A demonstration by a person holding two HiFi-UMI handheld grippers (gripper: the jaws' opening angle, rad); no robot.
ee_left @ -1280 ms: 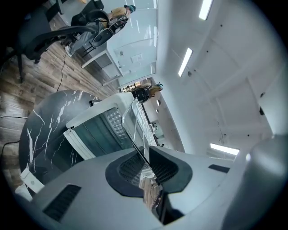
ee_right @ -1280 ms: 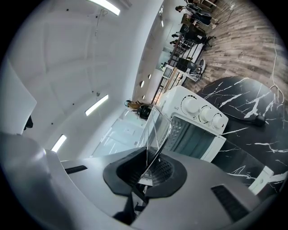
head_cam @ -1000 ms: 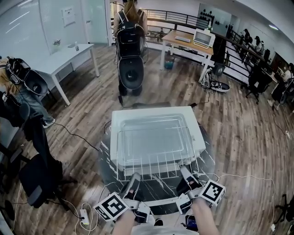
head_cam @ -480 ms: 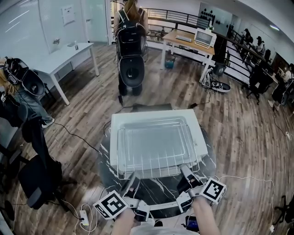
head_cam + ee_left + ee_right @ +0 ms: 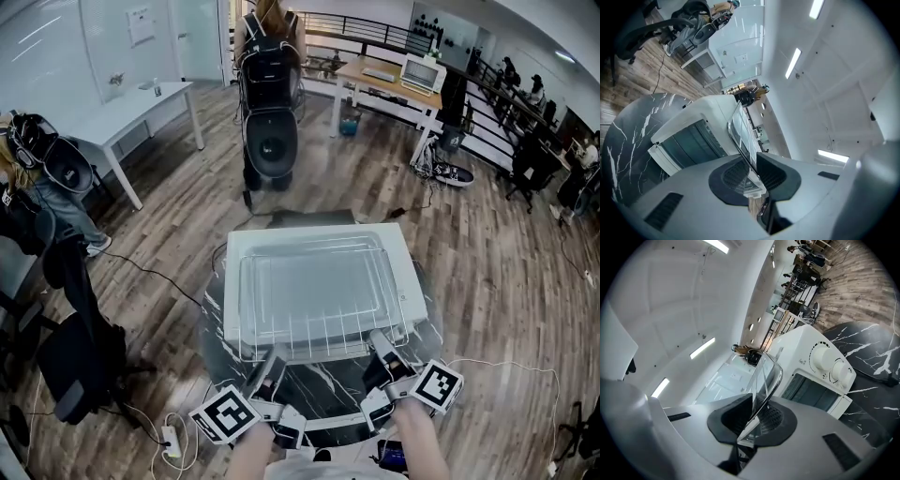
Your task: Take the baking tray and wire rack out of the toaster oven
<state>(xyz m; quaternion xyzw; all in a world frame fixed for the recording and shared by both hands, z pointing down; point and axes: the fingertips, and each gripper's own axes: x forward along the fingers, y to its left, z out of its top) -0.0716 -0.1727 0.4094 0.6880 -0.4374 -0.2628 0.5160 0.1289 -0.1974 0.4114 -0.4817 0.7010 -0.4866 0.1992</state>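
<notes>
Left gripper and right gripper jaws clamp the wire rack's six-o'clock edge, apparently keeping its baking tray level over the toaster oven.

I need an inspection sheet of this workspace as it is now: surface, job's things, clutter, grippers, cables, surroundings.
Surface: round dark marble table, carrying the white oven.
Job's things: tray lies on the rack; both are over the oven's top, outside it.
Clutter: nothing seen on the table.
Grippers: left gripper and right gripper are each shut on the rack's near edge.
Cables: power strip and black cable on the floor.
Surroundings: white desk, chair, a person standing beyond the oven.
</notes>
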